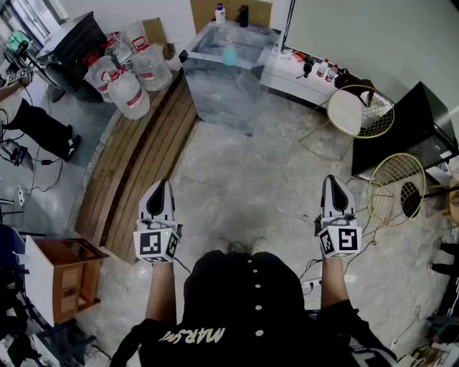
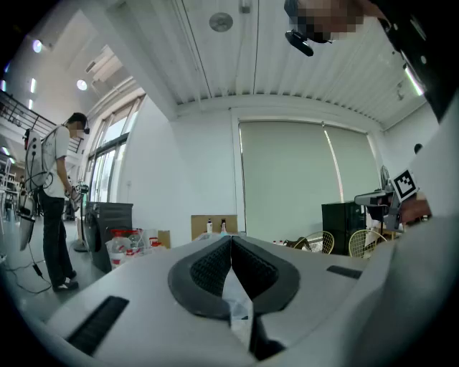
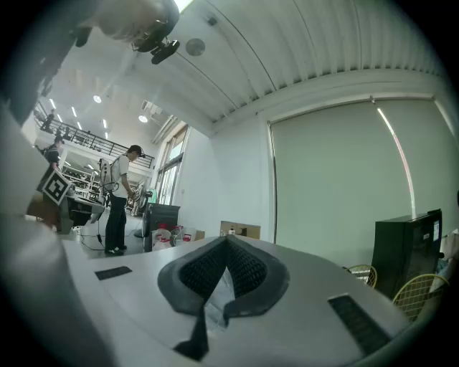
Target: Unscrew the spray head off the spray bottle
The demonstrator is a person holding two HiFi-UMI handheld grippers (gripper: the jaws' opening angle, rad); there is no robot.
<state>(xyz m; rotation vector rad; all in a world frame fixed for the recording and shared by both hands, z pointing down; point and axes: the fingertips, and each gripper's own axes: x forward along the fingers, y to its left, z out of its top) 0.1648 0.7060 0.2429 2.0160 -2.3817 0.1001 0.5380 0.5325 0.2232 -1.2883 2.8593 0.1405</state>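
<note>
A small teal spray bottle [image 1: 229,53] stands on the grey table [image 1: 222,89] at the far side of the room, well ahead of both grippers. In the head view my left gripper [image 1: 159,188] and right gripper [image 1: 336,183] are held level over the stone floor, a body's width apart. Both are shut with nothing between the jaws. The left gripper view shows my left gripper [image 2: 231,240] with its ribbed pads pressed together. My right gripper [image 3: 226,240] looks the same in the right gripper view. Neither is near the bottle.
A cardboard box [image 1: 231,13] behind the table carries two more bottles. Wooden decking [image 1: 143,165] and water jugs [image 1: 125,89] lie to the left, with a wooden stool [image 1: 68,276] nearer. Wire chairs [image 1: 362,111] and a black cabinet [image 1: 412,125] stand on the right. A person [image 2: 54,193] stands far left.
</note>
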